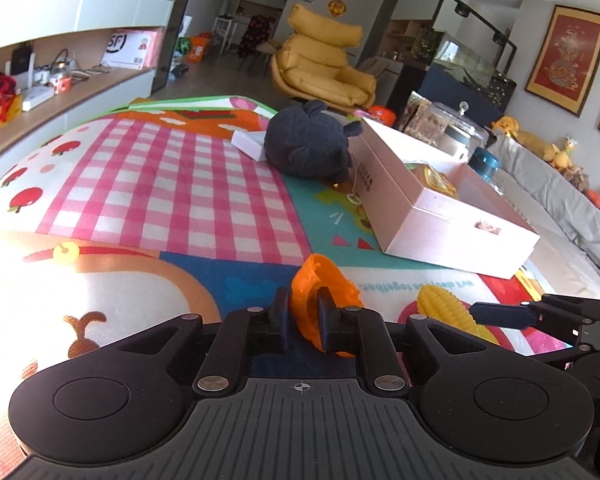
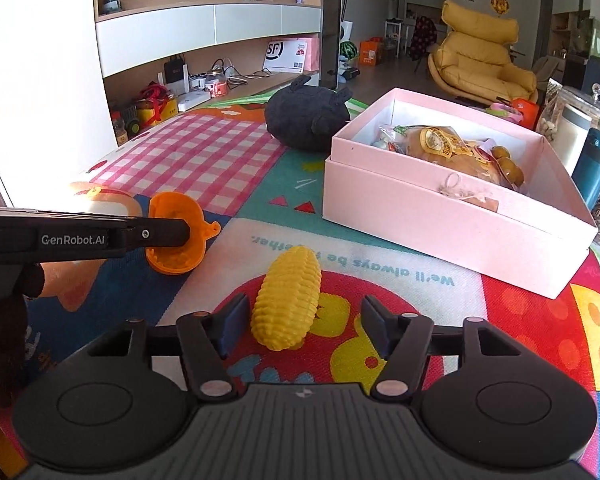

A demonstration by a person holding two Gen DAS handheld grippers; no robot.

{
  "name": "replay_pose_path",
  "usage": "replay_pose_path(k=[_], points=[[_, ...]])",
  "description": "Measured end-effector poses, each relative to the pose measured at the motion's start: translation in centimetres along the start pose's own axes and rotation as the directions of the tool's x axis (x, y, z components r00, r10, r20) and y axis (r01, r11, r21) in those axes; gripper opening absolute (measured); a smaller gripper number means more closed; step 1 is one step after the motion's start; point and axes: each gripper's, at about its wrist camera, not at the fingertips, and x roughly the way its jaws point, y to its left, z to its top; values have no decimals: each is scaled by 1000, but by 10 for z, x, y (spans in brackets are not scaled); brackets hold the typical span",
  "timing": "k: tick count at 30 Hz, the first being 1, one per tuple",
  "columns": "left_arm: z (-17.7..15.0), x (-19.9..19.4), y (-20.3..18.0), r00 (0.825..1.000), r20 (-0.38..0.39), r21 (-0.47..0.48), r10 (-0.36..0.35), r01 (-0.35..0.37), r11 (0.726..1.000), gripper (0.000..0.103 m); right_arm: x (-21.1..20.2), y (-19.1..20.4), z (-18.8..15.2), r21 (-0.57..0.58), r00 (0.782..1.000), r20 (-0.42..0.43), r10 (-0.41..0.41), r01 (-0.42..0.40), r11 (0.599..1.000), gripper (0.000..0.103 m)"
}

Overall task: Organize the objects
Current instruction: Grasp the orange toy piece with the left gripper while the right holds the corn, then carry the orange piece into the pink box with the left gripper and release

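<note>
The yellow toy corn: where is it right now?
The yellow toy corn lies on the play mat between the open right tool's fingers, untouched, near the pink box, right of the orange toy.

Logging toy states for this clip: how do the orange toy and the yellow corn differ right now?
The orange toy is clamped between the left gripper's shut pads; the yellow corn lies free on the play mat between the right gripper's open, untouching fingers. The orange toy is a hollow, cup-like shell; the corn is a solid ridged cob. Both are plastic toys still outside the pink box.
</note>
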Motion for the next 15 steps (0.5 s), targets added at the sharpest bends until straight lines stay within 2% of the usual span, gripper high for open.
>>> replay_pose_path(k=[2, 6, 11, 15], points=[[0, 0, 4, 1000, 0, -19, -12, 12, 1000, 17, 1, -3, -1, 6, 1000, -4, -8, 8, 1000, 78], [0, 0, 7, 1000, 2, -38, -22, 22, 999, 17, 3, -5, 0, 30, 1000, -9, -4, 4, 1000, 79], [0, 0, 9, 1000, 3, -48, -27, 27, 998, 17, 2, -2, 4, 29, 1000, -10, 12, -12, 1000, 63], [0, 1, 9, 1000, 3, -50, -28, 28, 998, 17, 8, -4, 10, 48, 1000, -15, 12, -11, 999, 56]])
